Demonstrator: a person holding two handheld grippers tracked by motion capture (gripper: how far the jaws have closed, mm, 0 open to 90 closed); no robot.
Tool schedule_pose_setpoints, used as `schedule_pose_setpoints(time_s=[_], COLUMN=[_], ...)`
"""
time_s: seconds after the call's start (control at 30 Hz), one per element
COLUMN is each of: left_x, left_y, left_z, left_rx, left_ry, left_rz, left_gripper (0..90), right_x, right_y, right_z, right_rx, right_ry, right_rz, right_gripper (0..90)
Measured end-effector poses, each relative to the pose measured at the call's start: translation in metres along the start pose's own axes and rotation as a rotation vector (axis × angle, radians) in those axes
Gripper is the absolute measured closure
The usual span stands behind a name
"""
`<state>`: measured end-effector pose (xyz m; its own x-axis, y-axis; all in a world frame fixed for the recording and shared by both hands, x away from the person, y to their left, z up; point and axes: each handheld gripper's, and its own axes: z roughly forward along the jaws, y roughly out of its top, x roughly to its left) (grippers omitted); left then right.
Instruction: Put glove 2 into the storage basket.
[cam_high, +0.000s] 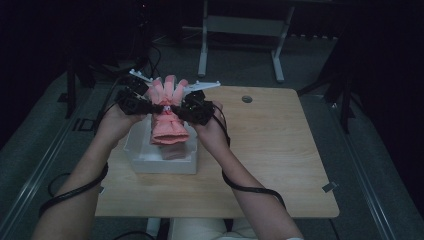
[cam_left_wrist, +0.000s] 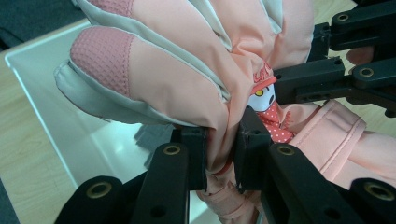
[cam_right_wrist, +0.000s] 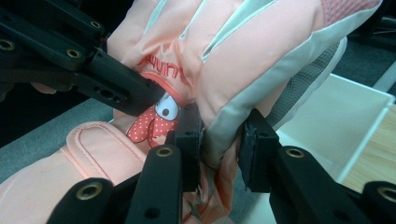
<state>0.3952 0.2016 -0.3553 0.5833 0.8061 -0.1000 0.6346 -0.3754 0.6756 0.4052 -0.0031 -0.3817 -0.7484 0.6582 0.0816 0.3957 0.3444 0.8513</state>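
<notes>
Left gripper (cam_left_wrist: 220, 156): jaws clamped on a fold of the pink glove (cam_left_wrist: 196, 70) near its wrist part, fabric squeezed between the two black pads. Right gripper (cam_right_wrist: 219, 154): also clamped on the same glove, on the opposite edge, with grey and pink fabric pinched between its pads. In the high view, left gripper (cam_high: 145, 106) and right gripper (cam_high: 181, 111) met at the middle of the glove (cam_high: 168, 117), one at each side, almost touching each other. Held by the left hand (cam_high: 116, 122) and the right hand (cam_high: 212, 129), with a black cable (cam_high: 75, 192) around each forearm.

Glove lifted in the air above a white box (cam_high: 160, 157), fingers pointing away from the person and spread, cuff hanging toward the box. Small cartoon patch (cam_left_wrist: 264, 100) with red dotted cloth seen on the back of the glove, close to both grippers. Something grey (cam_left_wrist: 152, 135) lying inside the box, too blurred to tell what.

Box standing on a wooden table (cam_high: 270, 150), at its left half. A round grey cap (cam_high: 247, 99) set in the tabletop, well apart from the box. Behind the table, white legs of a frame (cam_high: 202, 55) on a dark floor.
</notes>
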Motion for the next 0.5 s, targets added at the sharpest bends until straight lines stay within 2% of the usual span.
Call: schedule_pose_setpoints(time_s=[0.13,0.3,0.5], left_x=[0.012,0.023,0.027], left_y=[-0.006,-0.015,-0.025], left_z=[0.012,0.035,0.064], left_rx=[0.010,0.031,0.061], left_ry=[-0.009,-0.025,-0.052], left_rz=[-0.025,-0.050,-0.083], left_gripper=[76.9,77.0,77.0], right_x=[-0.001,-0.006,-0.016], right_y=[-0.005,-0.016,-0.030], right_z=[0.016,0.035,0.052], right_rx=[0.016,0.053,0.131], right_ry=[-0.004,-0.017,-0.033], right_rz=[-0.001,0.011,0.022], right_gripper=[71.8,71.8,71.9])
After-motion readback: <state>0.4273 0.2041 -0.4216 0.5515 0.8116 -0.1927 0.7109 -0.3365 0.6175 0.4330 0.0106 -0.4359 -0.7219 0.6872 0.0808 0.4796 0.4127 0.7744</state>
